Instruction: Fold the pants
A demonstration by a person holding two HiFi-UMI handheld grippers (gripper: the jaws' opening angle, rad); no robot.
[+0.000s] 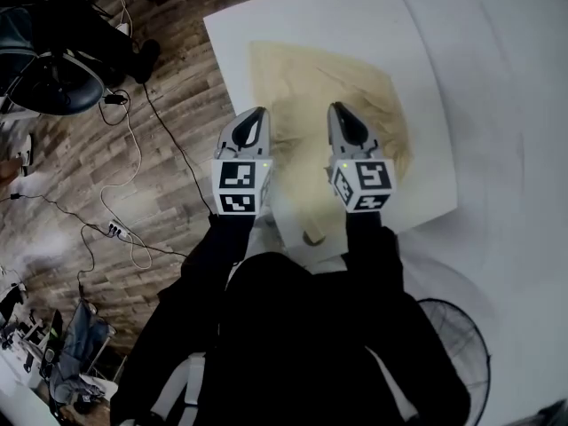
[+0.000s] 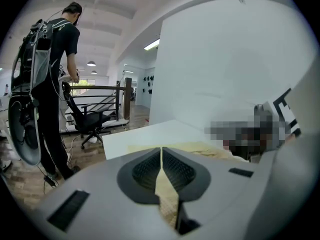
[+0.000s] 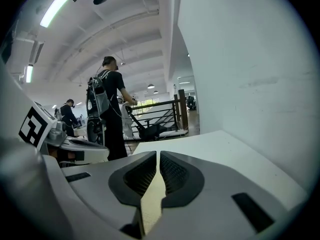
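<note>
On the counter, in the head view, the beige pants lie spread. The left claw and right claw hang over the counter's near half, both closed and apparently empty. In the left gripper view the jaws meet above the pants; closed, they would only wrinkle them. The right gripper view agrees. No writing is readable, only square markers.

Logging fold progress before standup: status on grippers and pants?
Both shut on beige fabric pants: left gripper, right gripper. Rest of pants lies on white square table. Nothing seen in the way.
</note>
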